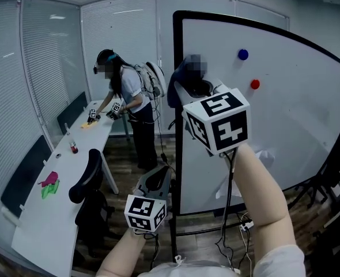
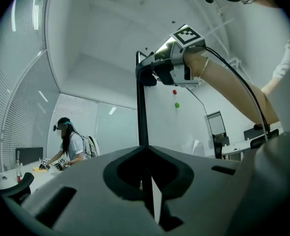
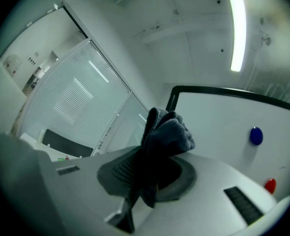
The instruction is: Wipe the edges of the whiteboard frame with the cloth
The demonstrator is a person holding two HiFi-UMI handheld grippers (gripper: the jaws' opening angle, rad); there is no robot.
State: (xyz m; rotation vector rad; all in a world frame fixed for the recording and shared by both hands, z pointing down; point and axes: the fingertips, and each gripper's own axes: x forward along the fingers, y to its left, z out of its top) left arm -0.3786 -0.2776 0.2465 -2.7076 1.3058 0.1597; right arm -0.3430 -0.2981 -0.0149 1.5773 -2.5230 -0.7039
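The whiteboard frame (image 1: 176, 126) is a thin black border with rounded corners around a large white board that stands upright on the floor, and its left vertical edge runs straight up to the curved top corner (image 3: 223, 93). The cloth (image 3: 167, 132) is a dark blue-grey, nubby towelling rag, bunched into a soft crumpled wad and pinched in the right gripper (image 3: 152, 178), with its loose folds sticking out past the tips. It sits high on the frame's left edge, just below the top corner (image 1: 177, 88).
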